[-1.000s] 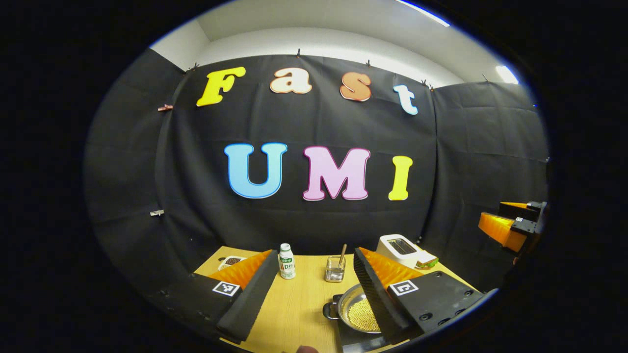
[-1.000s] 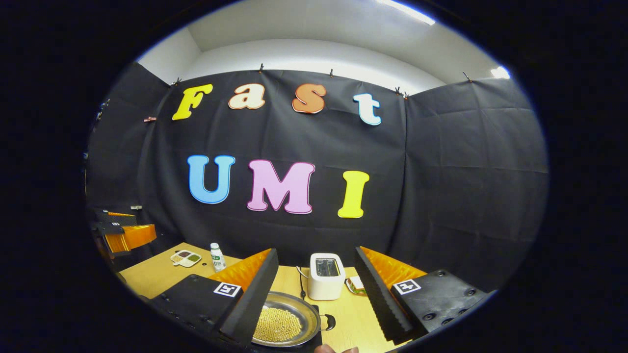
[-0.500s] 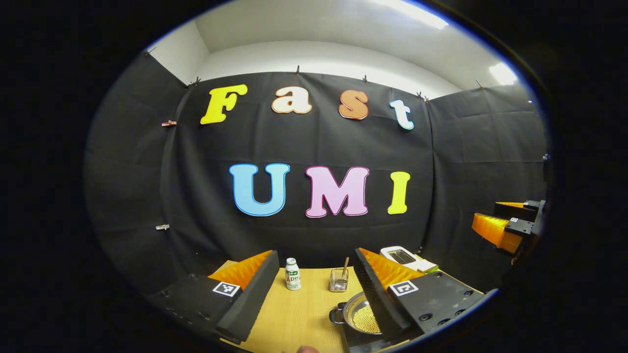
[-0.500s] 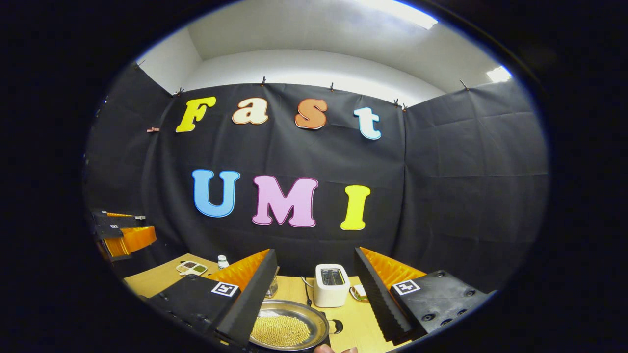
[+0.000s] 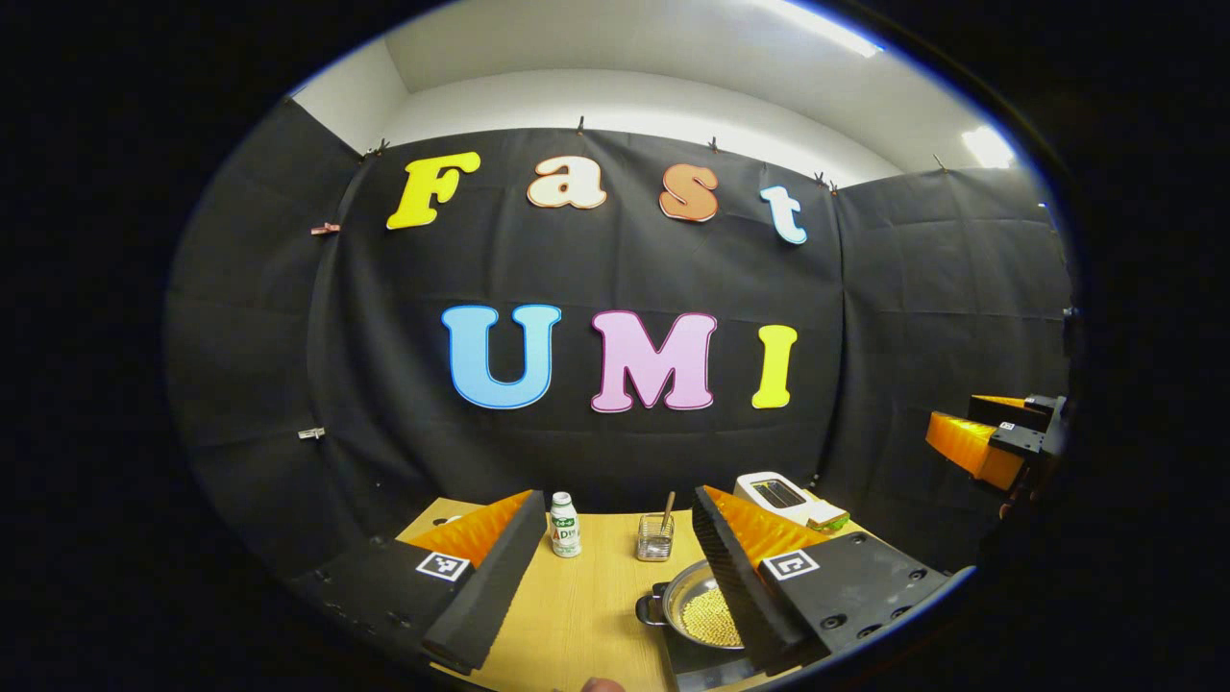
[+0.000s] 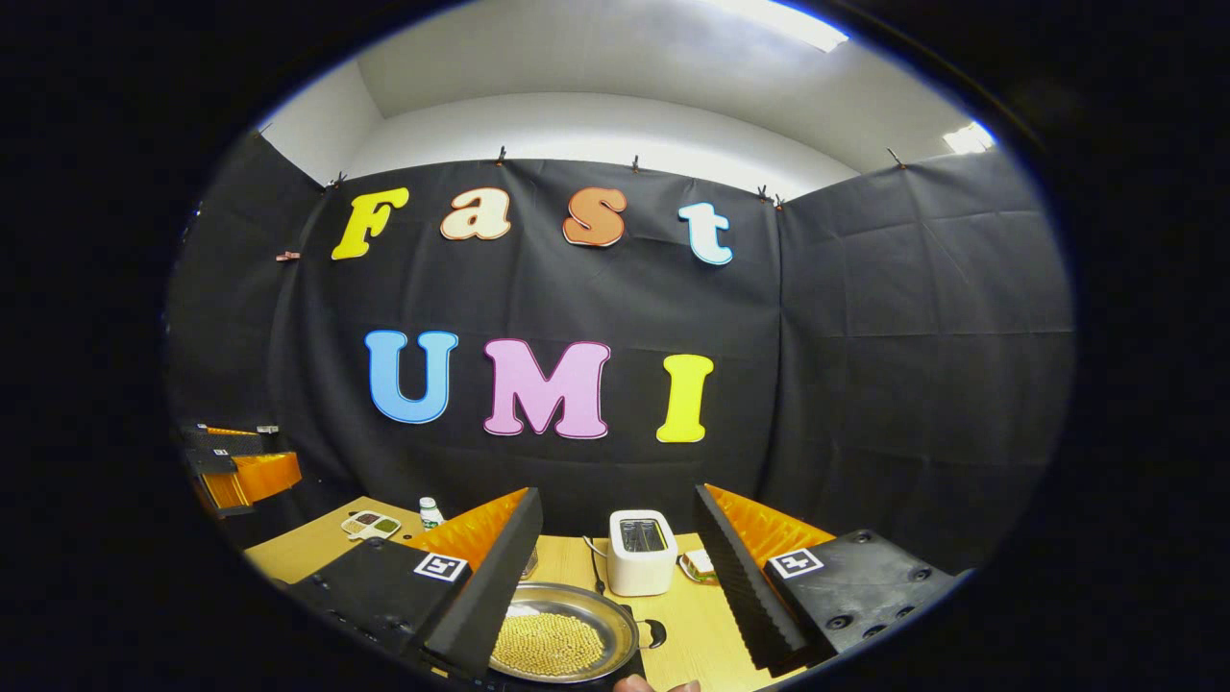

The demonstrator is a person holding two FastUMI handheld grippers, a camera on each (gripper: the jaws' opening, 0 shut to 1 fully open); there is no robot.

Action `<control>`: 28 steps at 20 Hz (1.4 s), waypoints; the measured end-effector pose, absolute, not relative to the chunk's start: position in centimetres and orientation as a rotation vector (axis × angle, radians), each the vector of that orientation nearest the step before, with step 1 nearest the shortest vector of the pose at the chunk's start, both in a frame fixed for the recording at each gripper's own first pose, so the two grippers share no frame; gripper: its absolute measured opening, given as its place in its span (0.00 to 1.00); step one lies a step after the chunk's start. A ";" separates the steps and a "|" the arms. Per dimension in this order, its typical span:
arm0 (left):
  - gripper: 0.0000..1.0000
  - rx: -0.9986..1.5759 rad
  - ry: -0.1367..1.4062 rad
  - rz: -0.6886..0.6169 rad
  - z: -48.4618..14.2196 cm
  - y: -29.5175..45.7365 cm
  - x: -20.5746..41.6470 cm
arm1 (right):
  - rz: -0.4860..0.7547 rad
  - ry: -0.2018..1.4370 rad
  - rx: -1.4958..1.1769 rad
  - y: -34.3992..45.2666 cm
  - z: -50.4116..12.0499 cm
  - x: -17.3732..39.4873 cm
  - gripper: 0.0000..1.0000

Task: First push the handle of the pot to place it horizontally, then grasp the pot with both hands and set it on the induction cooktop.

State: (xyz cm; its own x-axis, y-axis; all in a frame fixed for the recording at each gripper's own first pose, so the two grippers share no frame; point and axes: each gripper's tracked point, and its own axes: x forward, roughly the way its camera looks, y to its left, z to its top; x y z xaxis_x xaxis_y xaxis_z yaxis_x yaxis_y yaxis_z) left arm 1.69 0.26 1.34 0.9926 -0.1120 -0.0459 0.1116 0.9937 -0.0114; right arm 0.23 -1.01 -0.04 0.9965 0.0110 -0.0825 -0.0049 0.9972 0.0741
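A steel pot (image 5: 706, 613) filled with yellow beans sits on the black induction cooktop (image 5: 688, 663), low right in the left gripper view. Its small side handle (image 5: 648, 611) points left. My left gripper (image 5: 617, 505) is open above the table, and its right finger covers part of the pot. In the right gripper view the pot (image 6: 565, 638) lies low between the fingers, with its other handle (image 6: 653, 633) to the right. My right gripper (image 6: 617, 495) is open above it and holds nothing.
On the wooden table (image 5: 577, 615) stand a small white bottle (image 5: 565, 525), a wire holder (image 5: 655, 538) with a stick, a white toaster (image 6: 642, 550) and a snack tray (image 6: 370, 524). The other gripper hangs at each view's edge (image 5: 990, 442) (image 6: 240, 471).
Both views have tilted a little, so the table and pot shift slightly in frame. The pot stays where it was on the cooktop, and both grippers remain open.
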 end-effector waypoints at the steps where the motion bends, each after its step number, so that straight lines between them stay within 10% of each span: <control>1: 0.95 -0.004 0.044 -0.113 1.5 0.3 1.6 | 0.007 0.086 0.075 -1.1 -0.1 0.3 0.98; 28: 0.95 0.021 0.055 -0.114 1.2 -0.1 2.8 | 0.014 0.093 0.065 -0.8 -0.4 1.0 0.98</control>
